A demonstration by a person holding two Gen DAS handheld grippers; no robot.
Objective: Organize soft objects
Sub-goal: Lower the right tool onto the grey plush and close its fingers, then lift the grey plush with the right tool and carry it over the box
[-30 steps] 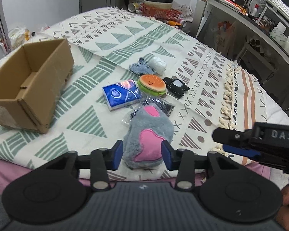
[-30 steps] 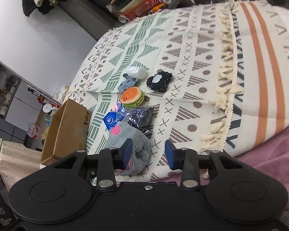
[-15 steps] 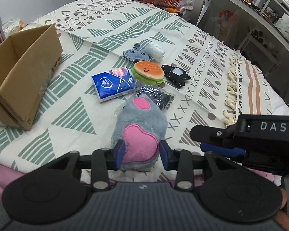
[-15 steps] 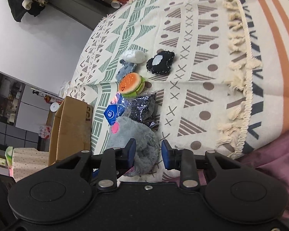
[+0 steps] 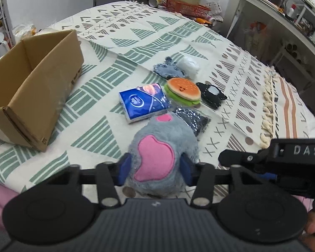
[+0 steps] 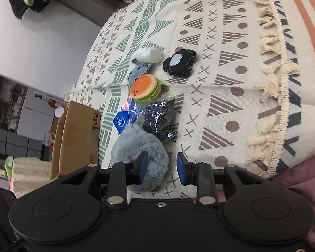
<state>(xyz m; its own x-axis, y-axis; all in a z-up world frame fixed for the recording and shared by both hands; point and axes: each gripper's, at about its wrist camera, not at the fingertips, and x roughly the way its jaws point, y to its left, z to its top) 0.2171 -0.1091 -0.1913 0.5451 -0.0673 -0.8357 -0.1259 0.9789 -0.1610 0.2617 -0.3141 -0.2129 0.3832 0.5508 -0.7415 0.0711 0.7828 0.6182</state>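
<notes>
A grey plush paw with pink pads (image 5: 157, 159) lies at the near edge of the patterned blanket (image 5: 136, 42). My left gripper (image 5: 155, 168) has its jaws on both sides of the paw and pressing its fur. The paw also shows in the right wrist view (image 6: 136, 145). My right gripper (image 6: 162, 167) is open and empty, just right of the paw above the blanket. Beyond lie a blue tissue pack (image 5: 142, 103), a burger plush (image 5: 183, 91), a black plush (image 5: 212, 94), a dark sequin pouch (image 5: 192, 119), a blue-grey plush (image 5: 168, 69) and a white soft item (image 5: 189, 65).
An open cardboard box (image 5: 31, 88) stands on the blanket to the left, also in the right wrist view (image 6: 77, 138). A fringe seam (image 5: 266, 109) runs along the right. A desk and shelves (image 5: 283, 21) stand at the far right, a red basket (image 5: 184, 8) behind the bed.
My left gripper has moved forward around the grey paw and its jaws have closed against it. My right gripper has come closer to the bed and narrowed slightly.
</notes>
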